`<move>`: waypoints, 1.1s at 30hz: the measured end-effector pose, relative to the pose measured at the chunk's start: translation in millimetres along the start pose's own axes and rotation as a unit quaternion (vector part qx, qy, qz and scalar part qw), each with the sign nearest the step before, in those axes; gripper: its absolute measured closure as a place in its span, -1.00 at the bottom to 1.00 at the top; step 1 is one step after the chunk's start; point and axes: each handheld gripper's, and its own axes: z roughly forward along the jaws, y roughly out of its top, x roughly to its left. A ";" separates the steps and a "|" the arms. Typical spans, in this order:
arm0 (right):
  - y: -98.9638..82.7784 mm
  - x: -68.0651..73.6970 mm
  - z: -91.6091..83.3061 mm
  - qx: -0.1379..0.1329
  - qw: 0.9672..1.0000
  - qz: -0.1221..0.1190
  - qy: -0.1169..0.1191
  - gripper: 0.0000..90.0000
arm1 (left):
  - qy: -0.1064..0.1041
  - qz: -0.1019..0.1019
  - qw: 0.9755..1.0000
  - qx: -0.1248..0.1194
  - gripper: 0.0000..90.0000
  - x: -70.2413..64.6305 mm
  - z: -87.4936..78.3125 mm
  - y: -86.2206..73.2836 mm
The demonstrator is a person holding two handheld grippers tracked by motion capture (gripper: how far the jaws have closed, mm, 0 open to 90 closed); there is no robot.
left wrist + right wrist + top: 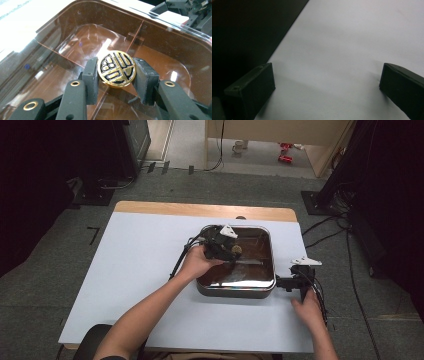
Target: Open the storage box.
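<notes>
Left claw clamped on round gold-and-black knob, pads pressing both sides; knob at centre of clear brown-tinted lid. Lid seated on square metal pan on white worktop. Right claw spread wide over bare worktop, nothing between pads; placed just right of pan by black handle.

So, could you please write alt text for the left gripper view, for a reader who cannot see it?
The left hand-held gripper is shut on a round gold-and-black knob, one black pad on each side. The knob sits on a brown see-through lid of a square pan, and white table shows at the upper left.
</notes>
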 end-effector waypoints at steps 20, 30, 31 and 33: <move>0.1 -0.3 0.1 0.000 1.000 0.000 0.001 -1.00 | 0.015 0.002 1.000 -0.007 0.31 -0.8 -39.5 7.2; 0.1 -0.4 0.1 0.000 1.000 0.000 0.001 -1.00 | 0.030 -0.019 0.999 -0.013 0.32 10.9 -62.2 -5.7; 0.1 -0.4 0.1 0.000 1.000 0.000 0.001 -1.00 | 0.032 -0.022 0.999 -0.016 0.32 11.8 -64.8 -6.9; 0.1 -0.3 0.1 0.000 1.000 0.000 0.001 -1.00 | 0.038 -0.029 0.999 -0.018 0.32 15.4 -73.6 -10.8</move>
